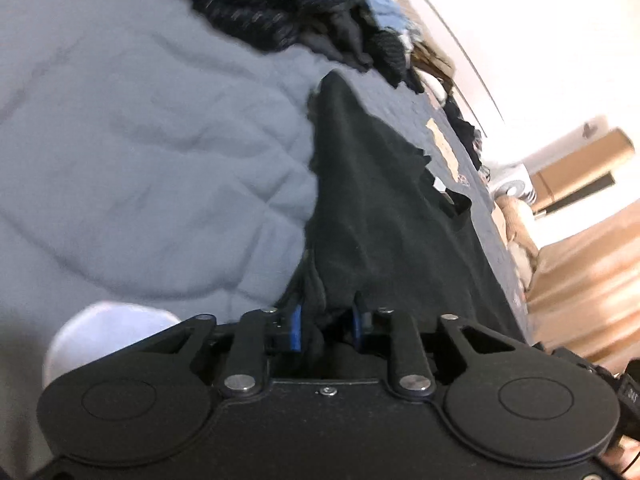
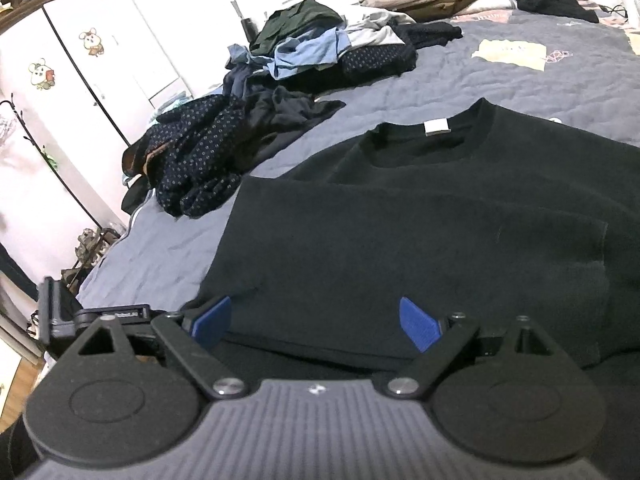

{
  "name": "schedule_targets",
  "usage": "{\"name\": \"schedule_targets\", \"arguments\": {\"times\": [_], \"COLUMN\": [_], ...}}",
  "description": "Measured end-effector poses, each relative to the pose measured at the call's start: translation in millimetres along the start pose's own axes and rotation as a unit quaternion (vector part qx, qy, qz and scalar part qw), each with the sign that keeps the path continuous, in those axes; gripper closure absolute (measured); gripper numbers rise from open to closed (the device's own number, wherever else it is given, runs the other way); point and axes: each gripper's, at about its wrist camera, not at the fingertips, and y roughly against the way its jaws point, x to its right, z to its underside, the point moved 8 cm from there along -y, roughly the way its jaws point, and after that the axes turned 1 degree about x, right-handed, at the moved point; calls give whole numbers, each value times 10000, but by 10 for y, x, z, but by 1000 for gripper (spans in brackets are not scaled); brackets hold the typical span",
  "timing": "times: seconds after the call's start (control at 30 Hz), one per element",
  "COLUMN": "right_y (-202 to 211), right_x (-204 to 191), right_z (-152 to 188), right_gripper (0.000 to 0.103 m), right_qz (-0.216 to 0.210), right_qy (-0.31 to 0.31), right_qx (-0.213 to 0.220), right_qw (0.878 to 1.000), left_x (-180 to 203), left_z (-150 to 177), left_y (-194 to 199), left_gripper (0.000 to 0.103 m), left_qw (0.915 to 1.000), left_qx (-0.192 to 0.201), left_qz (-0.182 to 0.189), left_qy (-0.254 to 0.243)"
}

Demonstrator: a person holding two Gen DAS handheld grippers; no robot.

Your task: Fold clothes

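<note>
Left tongs [image 1: 327, 326] clenched on black shirt [image 2: 420, 232] edge | right tongs [image 2: 316, 324] spread wide above shirt

No text can be read: the white neck tag [image 2: 436, 127] of the black sweatshirt [image 2: 420, 240] looks blank, and the lettering on the small black bracket [image 2: 120, 315] is too blurred.

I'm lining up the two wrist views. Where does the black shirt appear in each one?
Left wrist: the black shirt runs up the centre, its near end bunched between the left gripper fingers.
Right wrist: the shirt fills the centre and right, collar at the top, beyond the open right gripper.
Shared landmark: the dotted navy garment on the bed.
</note>
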Motion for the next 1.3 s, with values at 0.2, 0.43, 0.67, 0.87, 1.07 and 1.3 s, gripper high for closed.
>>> {"name": "schedule_targets", "arguments": {"times": [0.2,0.43,0.67,0.87,1.07,1.3], "right_y": [24,38,19,8,5,-13], "right_x": [64,52,22,55,-46,-259], "right_z": [-16,-18,-4,-2,41,94], "right_gripper": [12,12,12,12,12,12], "right_qz": [3,-18,-4,0,-211,-326], "right_qy": [-107,-102,-35,-70,47,283], "right_qx": [39,53,18,-8,-78,-130], "right_qw": [9999,9999,10000,10000,9997,9990], "left_x": [-196,50,-26,66,-40,-24], "left_z": [76,-158,-23,-104,-18,-190], "left_y": [-37,160,-144,-24,-146,11], "left_gripper": [71,32,81,86,72,49], "left_qw": [9989,9991,9999,9990,9996,9997], "left_qx": [-416,321,-116,106,-225,245], "left_qz": [-58,291,97,418,-131,7], "left_qy": [190,12,30,-117,-147,-55]}}
